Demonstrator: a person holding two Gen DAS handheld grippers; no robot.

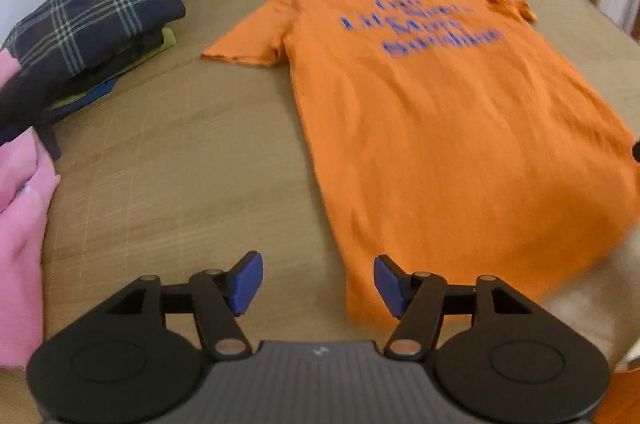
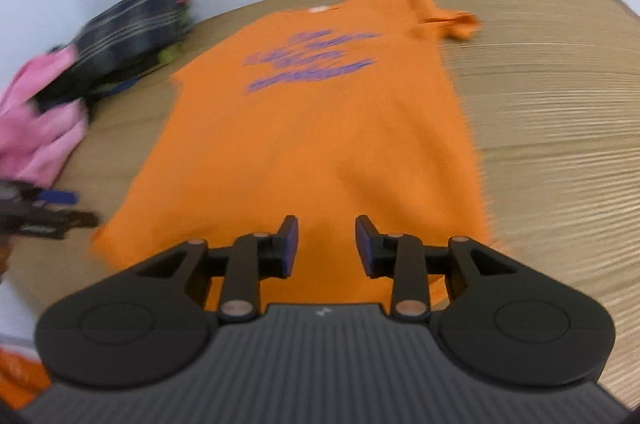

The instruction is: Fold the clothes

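Both grippers (image 1: pixel 318 284) (image 2: pixel 327 246) tilted down, jaws apart, over orange T-shirt (image 1: pixel 440 127)

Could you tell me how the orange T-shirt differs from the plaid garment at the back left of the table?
The orange T-shirt lies spread flat and unfolded; the plaid garment is folded, topping a stack. The T-shirt is plain orange with blue lettering; the plaid garment is dark with pale checks. Both rest on the table.

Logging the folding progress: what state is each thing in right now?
Orange T-shirt: spread flat, print up, unfolded.
Plaid garment: folded, on top of a stack.
Pink garment: bunched, unfolded.
Left gripper: open, empty.
Right gripper: open, empty, over the shirt's hem.
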